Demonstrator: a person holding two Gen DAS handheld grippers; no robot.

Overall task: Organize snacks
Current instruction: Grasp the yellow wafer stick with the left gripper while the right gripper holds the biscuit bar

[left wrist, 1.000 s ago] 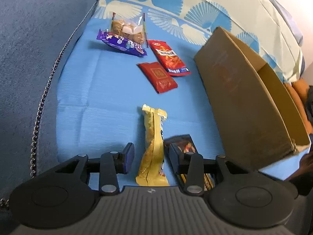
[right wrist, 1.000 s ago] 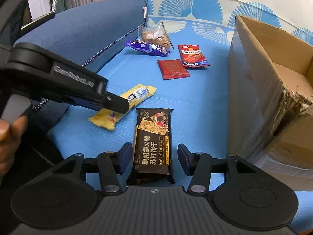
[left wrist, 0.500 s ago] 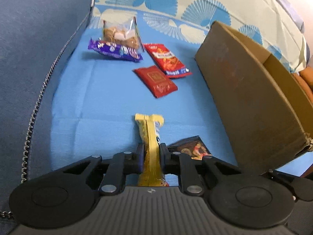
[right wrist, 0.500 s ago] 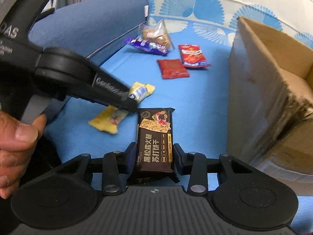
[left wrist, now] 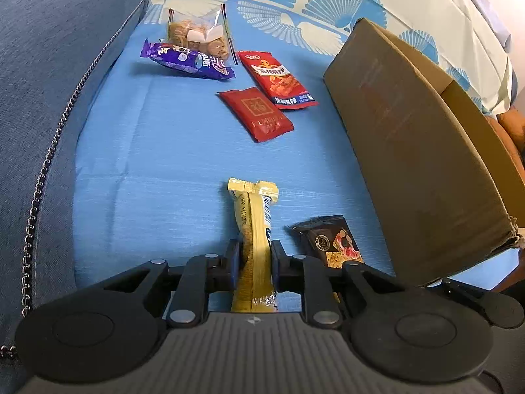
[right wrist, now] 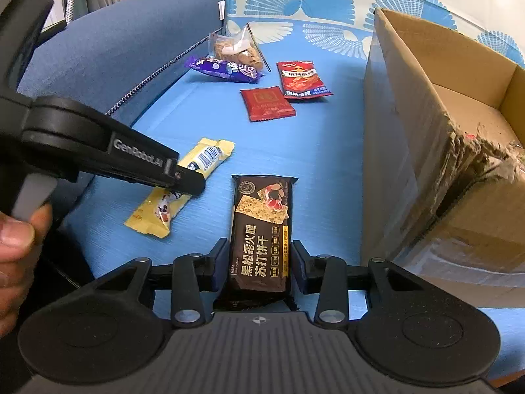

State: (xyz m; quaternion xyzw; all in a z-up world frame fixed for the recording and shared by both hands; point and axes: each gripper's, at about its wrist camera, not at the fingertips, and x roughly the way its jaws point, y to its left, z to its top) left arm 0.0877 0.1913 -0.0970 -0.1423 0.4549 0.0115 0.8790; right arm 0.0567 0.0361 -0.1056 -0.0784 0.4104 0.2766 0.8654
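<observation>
On the blue cloth [left wrist: 147, 164] lies a yellow snack bar [left wrist: 252, 216]. My left gripper [left wrist: 254, 262] clamps its near half, pads against both sides, and the jaws are opening slightly. The right wrist view shows that bar [right wrist: 210, 157] under the left gripper [right wrist: 190, 184]. My right gripper [right wrist: 259, 262] is shut on a dark cracker pack [right wrist: 262, 223], which lies flat with its far end pointing away. That pack [left wrist: 331, 243] also shows just right of the yellow bar. An open cardboard box [right wrist: 426, 98] stands to the right.
Farther back lie a dark red sachet [left wrist: 259, 115], a red-orange pack [left wrist: 279, 78], a purple pack [left wrist: 187, 60] and a clear bag of biscuits [left wrist: 197, 36]. A blue sofa arm [left wrist: 49, 65] bounds the left. A person's hand [right wrist: 16, 239] holds the left gripper.
Both grippers went from open around their packs to closed on them: left on the yellow bar, right on the dark cracker pack. The yellow bar now stands on edge between the left pads.
</observation>
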